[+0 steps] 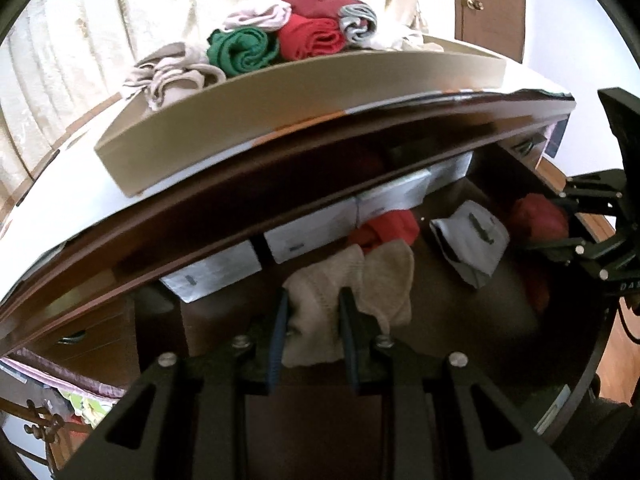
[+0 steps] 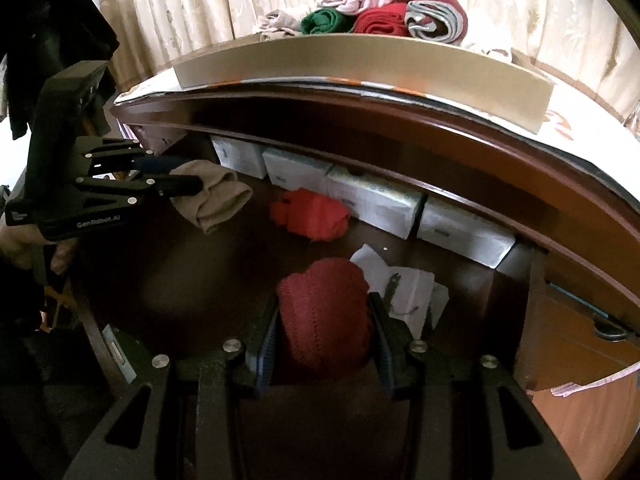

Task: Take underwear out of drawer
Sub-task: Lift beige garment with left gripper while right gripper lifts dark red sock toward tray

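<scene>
Beige knit underwear (image 1: 320, 312) pinched between my left gripper (image 1: 314, 320) pads, jaws narrow on the cloth. Dark red knit underwear (image 2: 324, 312) clamped in my right gripper (image 2: 324, 336), jaws partly apart around the bundle. Both pieces hang over the open drawer (image 2: 180, 280). Ahead of my jaws on the drawer floor: a bright red piece (image 2: 310, 214), a white folded item (image 2: 408, 292), and white packets (image 2: 372, 196) along the back. Above, a tan tray (image 1: 280, 120) on the dresser top holds rolled underwear (image 1: 244, 50).
</scene>
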Demonstrator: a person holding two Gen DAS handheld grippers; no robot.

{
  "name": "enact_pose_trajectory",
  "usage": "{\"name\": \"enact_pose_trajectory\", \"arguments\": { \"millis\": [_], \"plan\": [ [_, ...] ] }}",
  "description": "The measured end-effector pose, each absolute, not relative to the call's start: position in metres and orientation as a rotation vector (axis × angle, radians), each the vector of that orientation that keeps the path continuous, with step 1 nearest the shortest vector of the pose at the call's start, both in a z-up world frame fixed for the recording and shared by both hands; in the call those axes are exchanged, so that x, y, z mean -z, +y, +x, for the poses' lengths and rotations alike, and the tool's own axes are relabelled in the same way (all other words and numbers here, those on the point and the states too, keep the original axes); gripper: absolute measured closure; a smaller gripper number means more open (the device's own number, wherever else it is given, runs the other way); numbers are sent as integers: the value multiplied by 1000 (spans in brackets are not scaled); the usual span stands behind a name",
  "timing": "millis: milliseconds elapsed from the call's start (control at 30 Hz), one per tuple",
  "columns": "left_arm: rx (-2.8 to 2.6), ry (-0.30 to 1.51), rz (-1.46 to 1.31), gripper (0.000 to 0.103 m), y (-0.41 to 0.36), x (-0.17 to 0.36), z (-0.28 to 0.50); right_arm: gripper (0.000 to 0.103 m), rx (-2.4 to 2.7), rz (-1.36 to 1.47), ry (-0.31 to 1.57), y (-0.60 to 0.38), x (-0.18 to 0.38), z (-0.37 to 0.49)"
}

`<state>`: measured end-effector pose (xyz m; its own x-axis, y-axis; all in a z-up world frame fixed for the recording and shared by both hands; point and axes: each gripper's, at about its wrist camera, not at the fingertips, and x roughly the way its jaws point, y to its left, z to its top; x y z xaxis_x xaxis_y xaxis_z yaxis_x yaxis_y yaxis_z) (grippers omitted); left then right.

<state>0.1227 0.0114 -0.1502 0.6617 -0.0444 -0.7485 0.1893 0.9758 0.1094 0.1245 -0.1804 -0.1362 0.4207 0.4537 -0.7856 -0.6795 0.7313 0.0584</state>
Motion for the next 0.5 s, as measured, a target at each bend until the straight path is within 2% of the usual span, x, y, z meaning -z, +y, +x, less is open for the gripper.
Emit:
{"name": "enact_pose_trajectory", "arguments": {
  "millis": [500],
  "plan": [
    [101, 741, 132, 80, 16, 138, 106, 59, -712, -255, 758, -185, 119, 112]
  ]
}}
